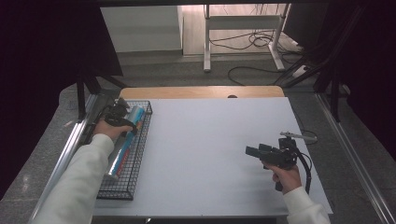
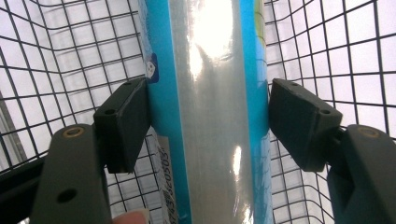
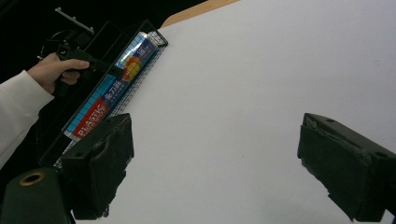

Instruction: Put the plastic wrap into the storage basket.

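Observation:
A long box of plastic wrap (image 1: 122, 151), blue with a shiny silver side, lies lengthwise in a black wire basket (image 1: 119, 191) at the table's left edge. My left gripper (image 1: 132, 119) reaches over the basket's far end. In the left gripper view its two pads (image 2: 128, 123) sit flush against both sides of the box (image 2: 210, 70), so the gripper (image 2: 208, 121) is shut on it. My right gripper (image 1: 251, 150) hovers at the right of the white table top, pointing left. Its jaws stand wide apart (image 3: 212, 163) with nothing between them. From there the box (image 3: 107, 98) and the left gripper (image 3: 100, 67) show farther off.
The white sheet (image 1: 210, 154) covers most of the table, with a wooden strip (image 1: 201, 92) along the far edge. Metal rails run along both sides of the table. Beyond it are a desk frame (image 1: 243, 28) and cables on the floor.

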